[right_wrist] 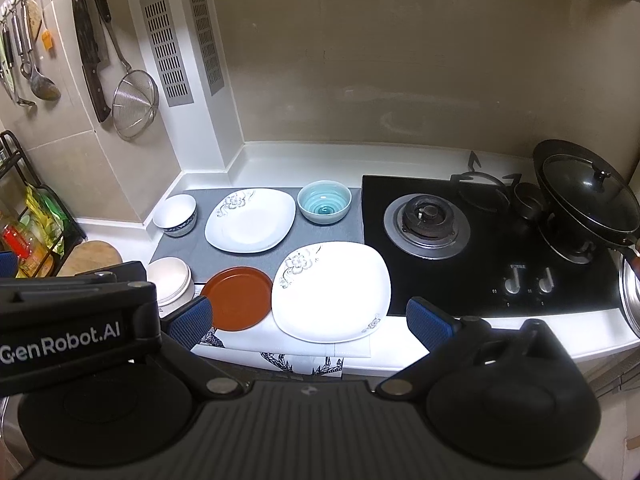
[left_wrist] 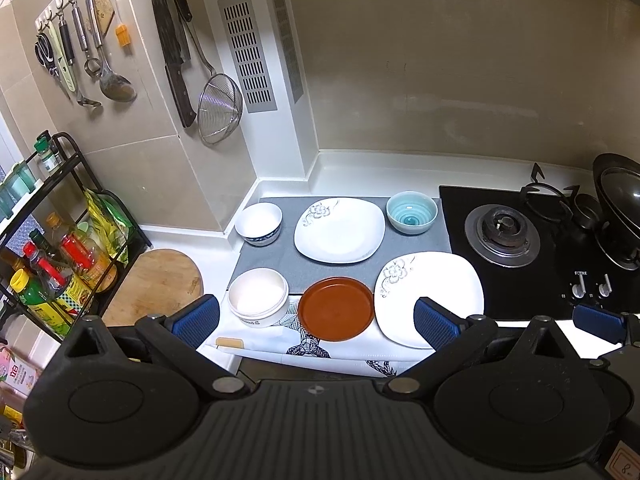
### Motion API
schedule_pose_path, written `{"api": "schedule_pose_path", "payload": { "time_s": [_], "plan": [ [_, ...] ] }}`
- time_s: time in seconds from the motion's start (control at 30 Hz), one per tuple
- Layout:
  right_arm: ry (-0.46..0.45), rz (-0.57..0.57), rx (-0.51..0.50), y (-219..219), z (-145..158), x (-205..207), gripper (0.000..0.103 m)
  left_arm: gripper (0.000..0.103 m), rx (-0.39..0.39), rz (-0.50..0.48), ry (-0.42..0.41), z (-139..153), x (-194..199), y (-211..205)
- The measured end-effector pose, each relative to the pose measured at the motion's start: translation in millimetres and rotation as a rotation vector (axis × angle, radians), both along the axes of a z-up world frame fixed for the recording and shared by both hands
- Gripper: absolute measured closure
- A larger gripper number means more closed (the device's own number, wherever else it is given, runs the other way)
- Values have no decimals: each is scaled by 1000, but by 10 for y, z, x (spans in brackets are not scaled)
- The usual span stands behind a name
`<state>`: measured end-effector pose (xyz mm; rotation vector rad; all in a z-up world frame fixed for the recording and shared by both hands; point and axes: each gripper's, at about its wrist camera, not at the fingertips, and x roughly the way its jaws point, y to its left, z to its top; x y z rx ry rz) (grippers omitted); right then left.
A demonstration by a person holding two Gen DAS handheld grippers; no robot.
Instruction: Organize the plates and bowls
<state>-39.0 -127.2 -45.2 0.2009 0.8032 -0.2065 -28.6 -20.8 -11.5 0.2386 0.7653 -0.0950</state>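
On the counter lie two white flowered square plates, one at the back (left_wrist: 340,230) (right_wrist: 250,220) and one at the front (left_wrist: 430,294) (right_wrist: 332,292). A brown round plate (left_wrist: 336,309) (right_wrist: 238,298) lies left of the front plate. A white bowl with a blue rim (left_wrist: 259,224) (right_wrist: 175,215), a teal bowl (left_wrist: 412,213) (right_wrist: 324,202) and a cream bowl (left_wrist: 258,297) (right_wrist: 170,284) stand around them. My left gripper (left_wrist: 316,322) is open and empty, above the counter's front edge. My right gripper (right_wrist: 310,324) is open and empty, in front of the front plate.
A grey mat (left_wrist: 280,260) lies under the back dishes. A black gas hob (right_wrist: 480,248) with a lidded wok (right_wrist: 588,200) is at the right. A round wooden board (left_wrist: 156,284) and a rack of bottles (left_wrist: 52,264) stand left. Utensils hang on the wall (left_wrist: 100,52).
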Motion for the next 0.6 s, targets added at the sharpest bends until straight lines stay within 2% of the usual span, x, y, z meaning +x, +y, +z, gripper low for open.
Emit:
{"api": "schedule_pose_path", "payload": {
  "time_s": [0.37,0.5,0.6],
  "plan": [
    [26,-2,8,24,-106,150,0,0,3,-1,29,-92,208,18],
    [45,-10,-6,51,-199,317,0,0,-15,-17,48,-217,411,49],
    [63,-5,-22,73,-357,500,0,0,-58,-57,84,-431,643,102]
  ]
}}
